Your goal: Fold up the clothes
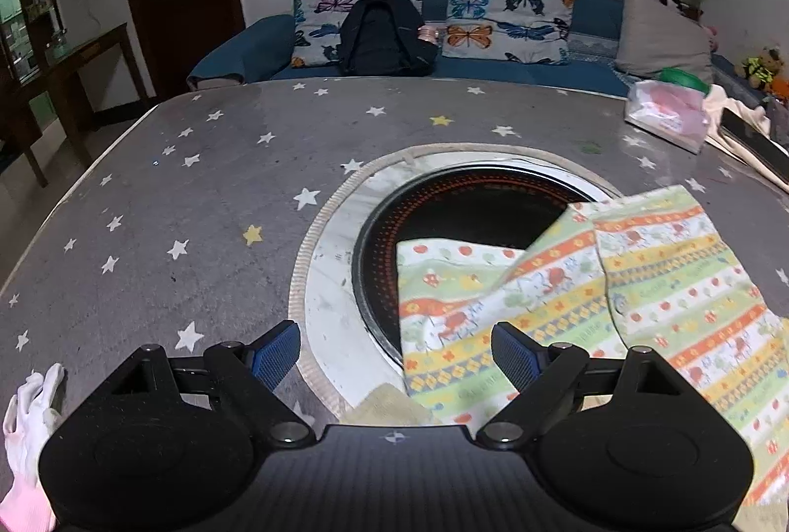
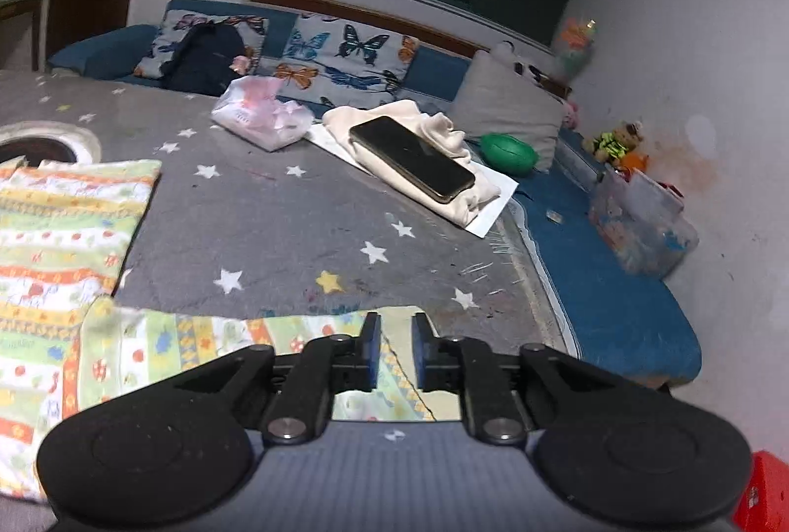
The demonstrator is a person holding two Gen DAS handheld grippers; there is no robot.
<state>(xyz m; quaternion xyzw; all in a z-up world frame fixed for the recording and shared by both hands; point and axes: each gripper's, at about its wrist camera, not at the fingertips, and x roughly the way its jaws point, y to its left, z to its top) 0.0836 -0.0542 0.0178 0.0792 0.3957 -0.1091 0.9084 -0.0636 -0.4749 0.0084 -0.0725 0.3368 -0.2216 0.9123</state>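
Note:
A striped, patterned children's garment (image 1: 636,285) in green, orange, yellow and white lies on the grey star-print table (image 1: 197,196), partly over a round black cooktop (image 1: 473,206). My left gripper (image 1: 397,352) is open and empty, its jaws wide apart above the garment's left edge. In the right wrist view the same garment (image 2: 64,236) lies at the left. My right gripper (image 2: 396,352) is nearly closed, its blue pads on either side of a lifted corner of the garment (image 2: 394,364).
A phone (image 2: 412,157) lies on a cream cloth (image 2: 444,127) on paper at the table's far right. A pink plastic packet (image 2: 261,113) sits behind it. A white glove (image 1: 29,413) lies at the table's near left. A blue sofa (image 1: 493,68) with cushions stands beyond the table.

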